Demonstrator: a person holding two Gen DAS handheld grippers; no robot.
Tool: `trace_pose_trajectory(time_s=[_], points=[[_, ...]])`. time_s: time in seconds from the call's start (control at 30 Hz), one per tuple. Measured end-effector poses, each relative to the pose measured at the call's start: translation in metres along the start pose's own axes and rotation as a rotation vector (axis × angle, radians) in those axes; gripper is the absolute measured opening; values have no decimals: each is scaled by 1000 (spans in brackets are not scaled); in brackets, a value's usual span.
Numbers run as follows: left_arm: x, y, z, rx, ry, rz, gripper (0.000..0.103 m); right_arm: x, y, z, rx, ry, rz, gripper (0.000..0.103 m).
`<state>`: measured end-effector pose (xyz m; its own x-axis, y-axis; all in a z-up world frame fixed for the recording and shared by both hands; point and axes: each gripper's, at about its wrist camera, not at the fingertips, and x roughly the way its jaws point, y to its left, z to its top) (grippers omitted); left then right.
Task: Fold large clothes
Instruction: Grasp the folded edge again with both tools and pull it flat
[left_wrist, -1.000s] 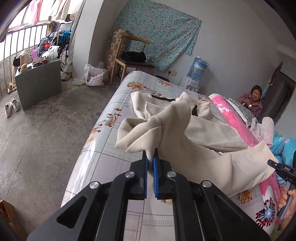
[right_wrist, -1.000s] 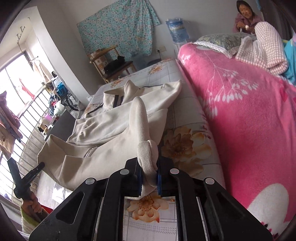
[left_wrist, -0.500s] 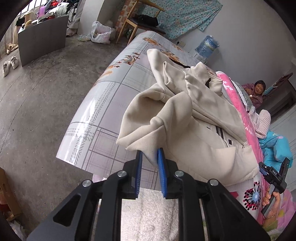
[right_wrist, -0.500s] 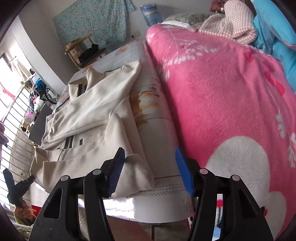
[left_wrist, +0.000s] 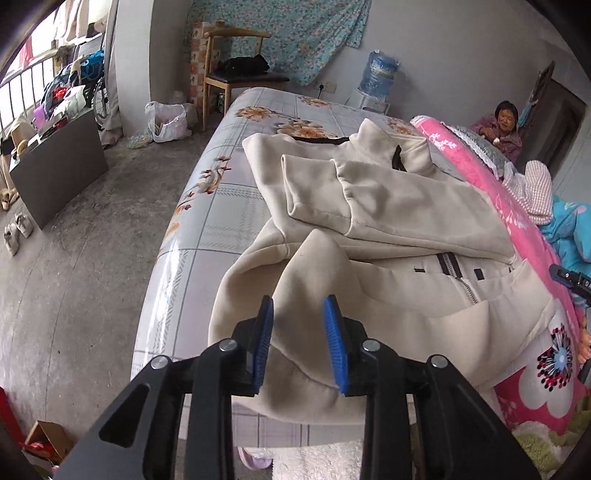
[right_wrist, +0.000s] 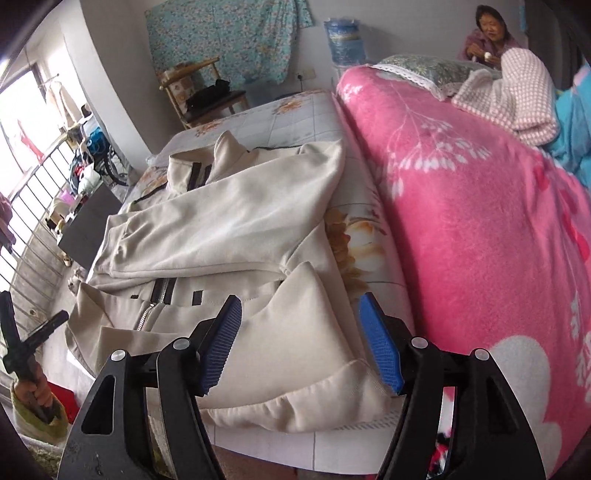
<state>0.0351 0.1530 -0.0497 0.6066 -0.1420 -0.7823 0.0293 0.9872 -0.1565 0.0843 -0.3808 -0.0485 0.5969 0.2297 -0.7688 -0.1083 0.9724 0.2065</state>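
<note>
1. Left wrist view: the left gripper (left_wrist: 298, 341) is seen with its blue pads parted, the jaws having just been opening; a raised fold of the cream jacket (left_wrist: 369, 258) stands between them, but the pads are not pressed on it. The jacket is spread on the floral bedsheet (left_wrist: 218, 206), sleeves laid across the chest, presumably so that the body can be folded over them. Its hem corner is draped at the bed's near edge, where it appears to have been set down.

2. Right wrist view: the right gripper (right_wrist: 301, 343) is shown wide open, its jaws likewise having just been opening, with the jacket's other hem corner (right_wrist: 295, 354) lying loose on the sheet below and between the pads. The garment is kept just beside the pink blanket (right_wrist: 480, 221), on the bare part of the bed, likely for a flat folding surface. At far left, a hand (right_wrist: 35, 393) is seen gripping the other tool's handle.
</note>
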Motion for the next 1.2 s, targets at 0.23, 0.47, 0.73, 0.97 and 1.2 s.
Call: trace_pose_trajectory(time_s=[0.23, 0.47, 0.73, 0.97, 1.2], points=[[39, -5, 12, 43, 52, 56, 33, 40, 27, 6, -146, 51, -155, 59], [27, -4, 5, 99, -4, 109, 5, 41, 18, -6, -121, 71, -207, 5], [-25, 5, 8, 37, -140, 93, 4, -12, 28, 0, -89, -91, -212, 3], [4, 17, 24, -5, -131, 99, 4, 13, 16, 25, -60, -114, -184, 3], [40, 22, 15, -10, -41, 121, 9, 60, 2, 12, -42, 5, -187, 7]])
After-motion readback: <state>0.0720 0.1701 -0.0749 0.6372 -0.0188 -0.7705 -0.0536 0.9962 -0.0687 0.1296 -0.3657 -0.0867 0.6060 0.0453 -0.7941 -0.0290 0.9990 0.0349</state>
